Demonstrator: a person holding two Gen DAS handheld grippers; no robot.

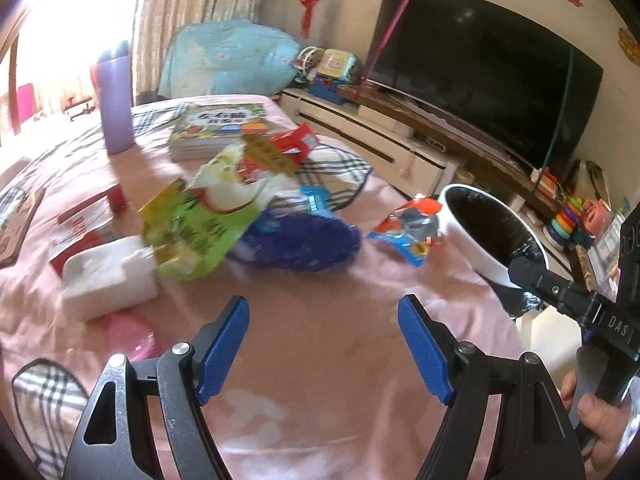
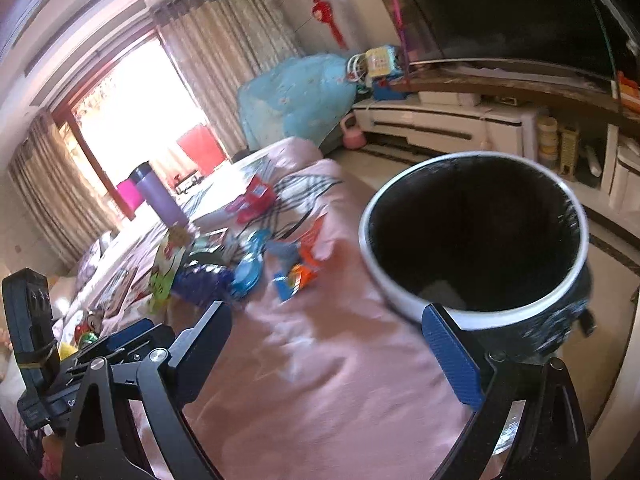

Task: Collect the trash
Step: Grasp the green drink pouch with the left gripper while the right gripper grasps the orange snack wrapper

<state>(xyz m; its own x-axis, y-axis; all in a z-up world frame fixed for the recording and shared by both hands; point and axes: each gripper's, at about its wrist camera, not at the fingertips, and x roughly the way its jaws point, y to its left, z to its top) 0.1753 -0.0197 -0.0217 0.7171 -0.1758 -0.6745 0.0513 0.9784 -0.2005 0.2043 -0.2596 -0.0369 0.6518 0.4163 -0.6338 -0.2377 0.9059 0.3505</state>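
Observation:
Snack wrappers lie on a pink cloth-covered table (image 1: 320, 340): a green and yellow bag (image 1: 192, 224), a dark blue bag (image 1: 300, 244), an orange and blue wrapper (image 1: 408, 228) and a red packet (image 1: 296, 142). A white bin with a black liner (image 1: 492, 232) stands at the table's right edge. My left gripper (image 1: 324, 344) is open and empty above bare cloth in front of the wrappers. My right gripper (image 2: 328, 356) is open, its right finger (image 2: 452, 356) beside the bin's rim (image 2: 400, 296). The wrappers (image 2: 296, 276) lie to the left of the bin.
A purple bottle (image 1: 116, 104), a stack of books (image 1: 216, 128), a white tissue pack (image 1: 108, 276), a red box (image 1: 88, 216) and a pink object (image 1: 132, 336) are on the table. A TV (image 1: 480, 68) on a low cabinet stands to the right.

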